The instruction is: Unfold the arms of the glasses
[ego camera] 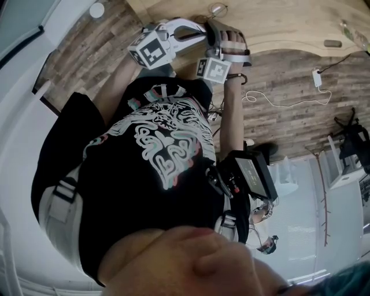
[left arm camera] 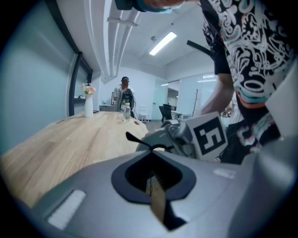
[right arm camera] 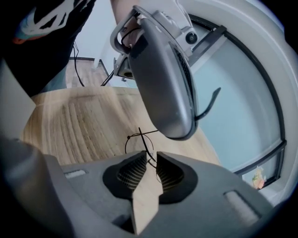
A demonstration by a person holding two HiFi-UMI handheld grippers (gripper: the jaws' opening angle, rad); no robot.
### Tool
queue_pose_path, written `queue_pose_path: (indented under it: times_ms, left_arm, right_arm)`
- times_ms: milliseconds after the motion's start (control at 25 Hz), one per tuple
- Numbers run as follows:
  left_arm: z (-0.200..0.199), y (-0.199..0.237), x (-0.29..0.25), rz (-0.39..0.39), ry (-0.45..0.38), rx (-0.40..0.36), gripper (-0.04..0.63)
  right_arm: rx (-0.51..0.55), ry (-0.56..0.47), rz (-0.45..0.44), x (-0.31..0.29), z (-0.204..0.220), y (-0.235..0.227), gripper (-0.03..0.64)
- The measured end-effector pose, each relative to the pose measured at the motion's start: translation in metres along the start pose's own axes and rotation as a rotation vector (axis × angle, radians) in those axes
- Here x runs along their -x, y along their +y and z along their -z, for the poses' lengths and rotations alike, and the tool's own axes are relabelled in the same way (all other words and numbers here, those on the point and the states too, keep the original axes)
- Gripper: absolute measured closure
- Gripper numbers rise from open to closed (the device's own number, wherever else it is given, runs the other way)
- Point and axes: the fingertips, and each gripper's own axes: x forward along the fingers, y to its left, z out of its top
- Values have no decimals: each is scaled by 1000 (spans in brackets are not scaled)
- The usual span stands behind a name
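Head view: left gripper (ego camera: pixel 195 28) and right gripper (ego camera: pixel 213 33) met tip to tip over the near edge of the wood table (ego camera: pixel 277 23), glasses (ego camera: pixel 218 8) right at their tips, person's black shirt (ego camera: pixel 144 173) below

Left gripper view: jaws closed on the thin black arm of the glasses, curved arm tip (left arm camera: pixel 132 138) poking out past them, right gripper just beyond on the right

Right gripper view: jaws pinched on the wire frame, round lens (right arm camera: pixel 138 143) just past the tips above the table, left gripper close overhead
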Motion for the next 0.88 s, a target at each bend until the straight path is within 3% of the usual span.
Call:
queue_pose_path:
  times_ms: [160, 600, 880]
  left_arm:
    - [-4, -6, 3, 12, -3, -6, 606]
    - [-7, -2, 9, -6, -5, 7, 606]
    - [-18, 12, 13, -43, -12, 9, 606]
  right_arm:
    - [59, -31, 25, 3, -10, 5, 551]
    - [78, -31, 41, 4, -15, 1, 588]
    - [-20, 8, 63, 12, -9, -6, 614]
